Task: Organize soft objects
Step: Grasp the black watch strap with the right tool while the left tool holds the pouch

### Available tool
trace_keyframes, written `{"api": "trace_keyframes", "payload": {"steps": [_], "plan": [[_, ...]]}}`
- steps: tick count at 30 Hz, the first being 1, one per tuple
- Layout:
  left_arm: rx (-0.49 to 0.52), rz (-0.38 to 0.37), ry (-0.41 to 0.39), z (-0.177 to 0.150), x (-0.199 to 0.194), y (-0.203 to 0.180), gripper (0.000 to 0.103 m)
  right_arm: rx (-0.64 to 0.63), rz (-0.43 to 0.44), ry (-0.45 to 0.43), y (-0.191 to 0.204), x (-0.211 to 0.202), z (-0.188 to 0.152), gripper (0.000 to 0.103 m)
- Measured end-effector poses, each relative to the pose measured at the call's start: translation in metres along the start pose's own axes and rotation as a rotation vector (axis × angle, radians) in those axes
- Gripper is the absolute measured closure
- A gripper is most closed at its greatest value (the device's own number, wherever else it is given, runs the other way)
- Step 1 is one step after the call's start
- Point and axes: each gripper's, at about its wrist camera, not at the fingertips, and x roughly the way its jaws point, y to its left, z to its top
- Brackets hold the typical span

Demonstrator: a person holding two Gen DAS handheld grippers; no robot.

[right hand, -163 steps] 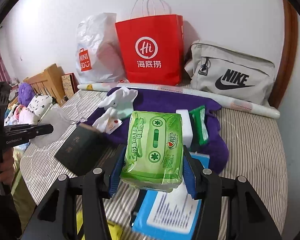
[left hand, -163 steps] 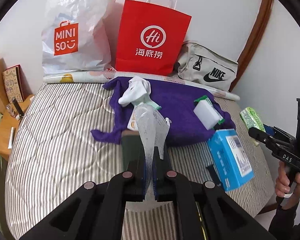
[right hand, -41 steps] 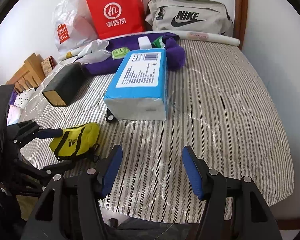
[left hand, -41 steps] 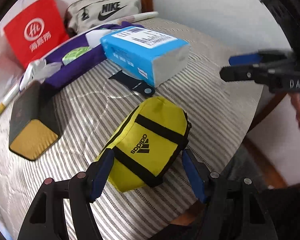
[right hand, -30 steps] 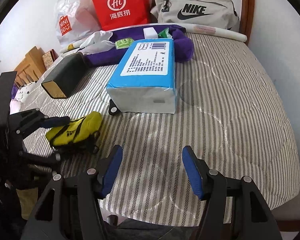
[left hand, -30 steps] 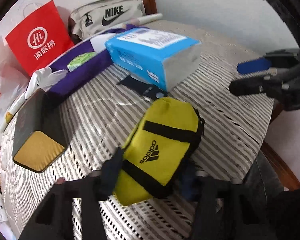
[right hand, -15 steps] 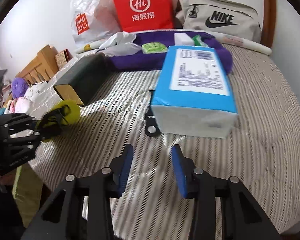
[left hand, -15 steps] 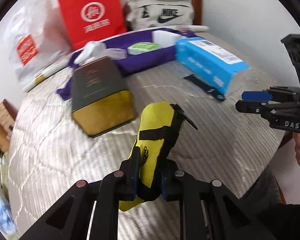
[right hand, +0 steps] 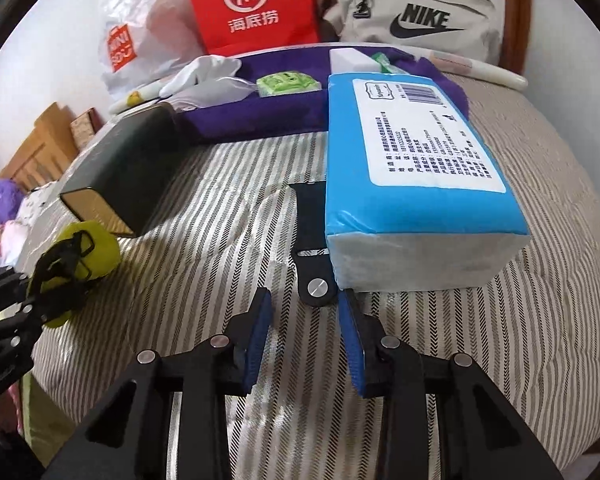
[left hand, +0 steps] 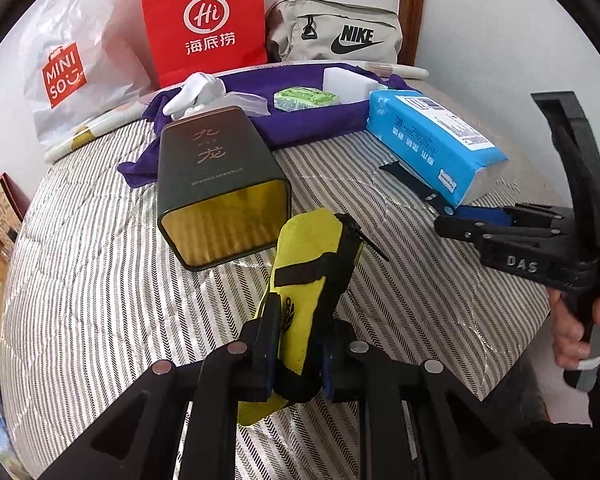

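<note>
Two claws: left claw (left hand: 296,344) clenched on yellow pouch (left hand: 312,272), right claw (right hand: 304,320) closing, empty, w/ tin (left hand: 216,184) open.

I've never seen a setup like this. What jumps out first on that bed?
The bright yellow pouch grabs the eye, pinched upright in the left gripper over the striped mattress. Next is the big blue tissue pack lying just ahead of the right gripper, whose jaws are closing with nothing between them. At the back, a red paper bag stands against the wall.
</note>
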Motion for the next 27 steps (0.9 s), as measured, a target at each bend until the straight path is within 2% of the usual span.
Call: {"api": "trace_keyframes", "payload": {"steps": [2, 8, 13, 21, 23, 24, 26, 27], "plan": [[-0.008, -0.009, 0.000, -0.001, 0.000, 0.001, 0.087, 0.020, -0.050, -0.013, 0.001, 0.001, 0.000, 0.084], [-0.018, -0.015, 0.000, -0.003, 0.000, 0.003, 0.087, 0.041, 0.005, -0.012, -0.007, -0.003, -0.005, 0.085], [-0.043, -0.004, 0.004, -0.004, -0.002, 0.009, 0.087, 0.006, 0.064, 0.018, -0.006, -0.018, -0.018, 0.085], [-0.119, -0.008, 0.004, -0.005, -0.003, 0.022, 0.087, -0.076, 0.052, 0.070, -0.020, -0.041, -0.047, 0.083], [-0.136, -0.010, 0.005, -0.007, -0.004, 0.023, 0.086, -0.101, 0.048, 0.049, -0.021, -0.042, -0.047, 0.078], [-0.144, -0.013, 0.009, -0.008, -0.004, 0.024, 0.086, -0.106, 0.051, 0.038, -0.021, -0.042, -0.046, 0.068], [-0.156, -0.013, 0.016, -0.010, -0.005, 0.024, 0.086, -0.106, 0.072, 0.018, -0.023, -0.038, -0.041, 0.056], [-0.159, -0.010, 0.020, -0.011, -0.005, 0.024, 0.086, -0.103, 0.083, 0.006, -0.023, -0.036, -0.038, 0.056]]}}
